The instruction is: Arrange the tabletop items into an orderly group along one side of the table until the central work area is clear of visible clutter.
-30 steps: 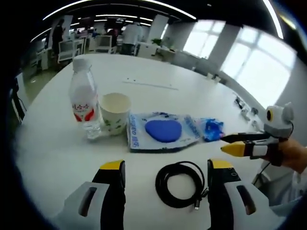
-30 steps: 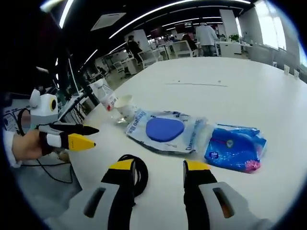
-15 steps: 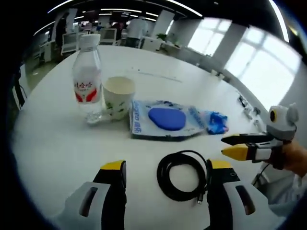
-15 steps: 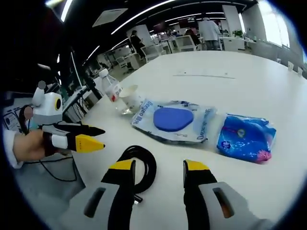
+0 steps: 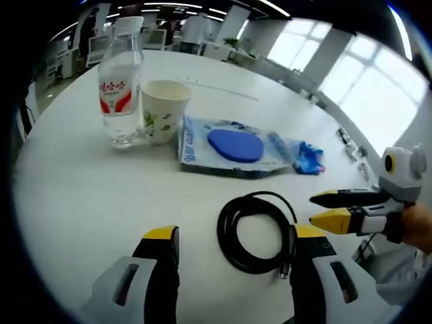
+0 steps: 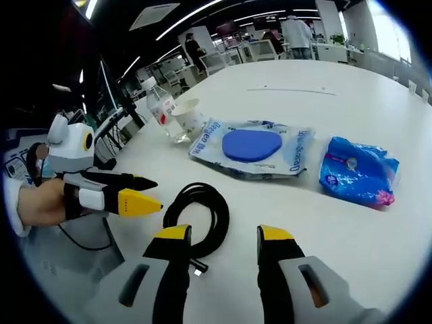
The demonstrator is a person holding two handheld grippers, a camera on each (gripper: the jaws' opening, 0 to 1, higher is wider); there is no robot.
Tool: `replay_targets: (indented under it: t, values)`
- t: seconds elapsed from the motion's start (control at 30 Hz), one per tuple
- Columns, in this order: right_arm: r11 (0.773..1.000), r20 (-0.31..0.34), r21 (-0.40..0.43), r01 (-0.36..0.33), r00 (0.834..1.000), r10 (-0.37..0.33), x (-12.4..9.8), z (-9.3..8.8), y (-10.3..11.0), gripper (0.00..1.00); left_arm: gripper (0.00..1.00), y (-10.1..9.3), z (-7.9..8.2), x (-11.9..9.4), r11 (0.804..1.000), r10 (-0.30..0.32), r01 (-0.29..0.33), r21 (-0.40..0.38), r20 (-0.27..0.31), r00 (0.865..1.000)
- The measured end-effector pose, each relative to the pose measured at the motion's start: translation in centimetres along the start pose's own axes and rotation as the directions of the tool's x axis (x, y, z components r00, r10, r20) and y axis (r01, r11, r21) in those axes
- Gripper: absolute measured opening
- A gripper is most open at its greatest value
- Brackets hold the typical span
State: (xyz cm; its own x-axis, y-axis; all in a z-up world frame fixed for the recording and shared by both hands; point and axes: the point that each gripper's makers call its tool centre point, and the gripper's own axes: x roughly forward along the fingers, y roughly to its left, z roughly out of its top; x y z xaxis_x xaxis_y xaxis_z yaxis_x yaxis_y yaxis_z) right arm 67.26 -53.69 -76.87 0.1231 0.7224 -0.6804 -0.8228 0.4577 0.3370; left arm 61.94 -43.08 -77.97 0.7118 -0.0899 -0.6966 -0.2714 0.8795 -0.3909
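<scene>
The cable [image 5: 255, 231] is what I'm after: a black coil lying flat on the table [image 5: 81, 196], its plug end trailing at about 5 o'clock of the loop. In the left gripper view it sits just ahead of my left claw [image 5: 234, 237], between the jaw tips and a little toward the right one. In the right gripper view the same coil [image 6: 200, 217] lies just off the left jaw of my right claw [image 6: 225, 237]. Both claws stand wide open and hold nothing.

Past the coil, toward 12 o'clock in the left view, lies the pouch [image 5: 229, 143] with its blue oval, flat on the table. The tissue pack [image 5: 308, 156] is just beside its right end, and at 10 o'clock stand the cup [image 5: 163, 111] and the bottle [image 5: 121, 86], upright and close together, perhaps touching. These four already make a rough row; the cable is the stray nearest me.

To do this well, I judge I should take the coil with one claw only, biting across two or three strands where they bunch, near the plug side, so the loop lifts as one and doesn't unwind. I'd come down steeply so the lower jaw slides under the strands instead of pushing them along the smooth top. Then set it close to the row, clear of the bottle, which looks the easiest to tip.
</scene>
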Motion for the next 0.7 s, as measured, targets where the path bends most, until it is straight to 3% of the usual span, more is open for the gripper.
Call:
replay_targets:
  t: [0.23,0.7]
  values:
    - [1.000,-0.037,-0.006,-0.002,0.999,0.001,0.9,-0.7,0.5,0.35,0.60,0.3,-0.5,0.2,0.999,0.011,-0.012,-0.032,-0.018,1.000]
    - [1.000,-0.049,0.001,-0.001,0.999,0.001,2.2,-1.1,0.7,0.31,0.57,-0.1,-0.7,1.1,0.999,0.018,-0.019,-0.030,-0.037,0.999]
